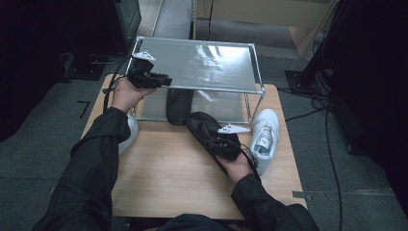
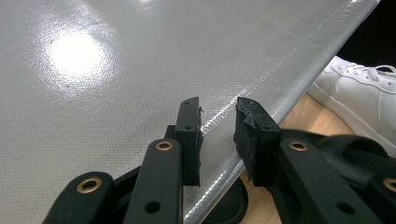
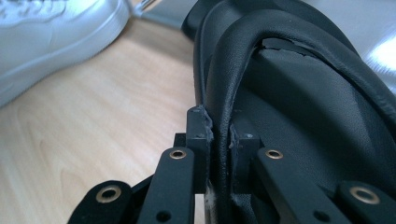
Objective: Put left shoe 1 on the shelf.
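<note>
A black shoe (image 1: pixel 204 127) lies tilted on the wooden table (image 1: pixel 168 178) in front of a silver two-tier rack (image 1: pixel 202 62). My right gripper (image 1: pixel 222 144) is shut on its padded collar rim; the right gripper view shows both pads (image 3: pixel 198 128) pinching the black shoe's rim (image 3: pixel 303 93) at my right gripper (image 3: pixel 219 126). My left gripper (image 1: pixel 163 79) hovers at the rack's top shelf, near its front left corner. In the left gripper view my left gripper (image 2: pixel 217 116) stands open, with the shelf edge (image 2: pixel 261 79) showing in the gap.
A second black shoe (image 1: pixel 179 106) sits on the rack's lower shelf. One white sneaker (image 1: pixel 267 132) lies at the table's right, beside the held shoe; another white sneaker (image 1: pixel 129 137) peeks out under the left sleeve. Dark stands and cables surround the table.
</note>
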{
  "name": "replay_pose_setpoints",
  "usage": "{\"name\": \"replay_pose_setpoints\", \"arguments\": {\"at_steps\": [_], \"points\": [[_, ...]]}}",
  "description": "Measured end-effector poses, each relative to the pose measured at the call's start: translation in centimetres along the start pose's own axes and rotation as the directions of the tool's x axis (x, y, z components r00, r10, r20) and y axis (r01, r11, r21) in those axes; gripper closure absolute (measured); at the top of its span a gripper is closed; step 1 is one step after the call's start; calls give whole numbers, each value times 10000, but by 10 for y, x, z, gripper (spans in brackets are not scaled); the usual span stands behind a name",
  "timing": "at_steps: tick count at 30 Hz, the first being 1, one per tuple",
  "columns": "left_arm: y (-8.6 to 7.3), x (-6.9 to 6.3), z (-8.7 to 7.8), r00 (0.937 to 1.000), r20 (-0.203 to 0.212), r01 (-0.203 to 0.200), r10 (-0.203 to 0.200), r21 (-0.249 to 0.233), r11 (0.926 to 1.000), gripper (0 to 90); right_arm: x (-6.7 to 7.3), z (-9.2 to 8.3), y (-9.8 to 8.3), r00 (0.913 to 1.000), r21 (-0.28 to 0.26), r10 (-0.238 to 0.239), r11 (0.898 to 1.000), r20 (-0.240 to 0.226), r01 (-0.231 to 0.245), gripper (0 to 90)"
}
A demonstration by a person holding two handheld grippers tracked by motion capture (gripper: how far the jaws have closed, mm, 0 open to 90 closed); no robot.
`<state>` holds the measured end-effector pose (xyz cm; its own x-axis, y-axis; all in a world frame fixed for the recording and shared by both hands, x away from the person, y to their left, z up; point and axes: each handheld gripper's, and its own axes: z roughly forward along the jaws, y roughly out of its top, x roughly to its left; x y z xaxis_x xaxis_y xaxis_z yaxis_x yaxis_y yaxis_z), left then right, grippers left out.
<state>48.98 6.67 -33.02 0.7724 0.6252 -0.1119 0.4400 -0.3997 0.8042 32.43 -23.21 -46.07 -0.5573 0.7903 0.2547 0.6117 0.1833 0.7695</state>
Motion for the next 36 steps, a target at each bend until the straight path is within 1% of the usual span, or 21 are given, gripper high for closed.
{"name": "replay_pose_setpoints", "arguments": {"at_steps": [3,6,10,14,15,18,21,22,24,26,30,33,35,36], "points": [[0,0,0,10000,-15,-46,46,9,10000,714,-3,5,11,9998,-103,100,9999,168,-98,819],[0,-1,0,10000,-64,-74,74,13,10000,714,-7,11,19,9993,-201,3,9998,379,4,818],[0,0,-1,10000,-48,-51,51,14,10000,714,-13,19,28,9979,-187,130,9998,642,-119,817],[0,0,-1,10000,-55,-57,57,11,10000,714,-21,29,36,9949,-138,390,9992,929,-379,816],[0,0,-1,10000,-59,-50,50,10,10000,715,-24,31,39,9941,-138,385,9992,1018,-373,815],[0,0,-1,9999,-78,-72,72,-3,10000,715,-31,38,45,9904,-190,721,9973,1176,-704,812],[-1,0,-1,10000,-41,-28,28,-29,10000,714,-39,46,50,9867,-185,784,9969,1422,-766,808],[-1,0,-1,10000,-40,-31,30,-32,10000,714,-43,50,52,9844,-173,859,9963,1533,-842,808],[-1,0,-1,10000,-60,-32,32,-78,10000,714,-48,54,54,9815,-229,1046,9945,1603,-1022,807],[-3,0,-1,10000,-70,-11,10,-198,9998,714,-53,60,55,9770,-189,1117,9937,1815,-1101,806],[-6,2,-1,9999,17,137,-136,-352,9993,715,-56,70,60,9723,-119,1248,9921,1976,-1249,807],[-5,2,-1,10000,-25,86,-87,-317,9995,717,-56,77,64,9731,-194,1253,9921,1932,-1239,805],[-5,1,-1,10000,-44,66,-67,-287,9996,719,-55,81,64,9746,-243,950,9955,2030,-920,797],[-5,1,-1,10000,-46,66,-68,-289,9996,719,-55,82,64,9749,-252,896,9960,2040,-863,793]]}}
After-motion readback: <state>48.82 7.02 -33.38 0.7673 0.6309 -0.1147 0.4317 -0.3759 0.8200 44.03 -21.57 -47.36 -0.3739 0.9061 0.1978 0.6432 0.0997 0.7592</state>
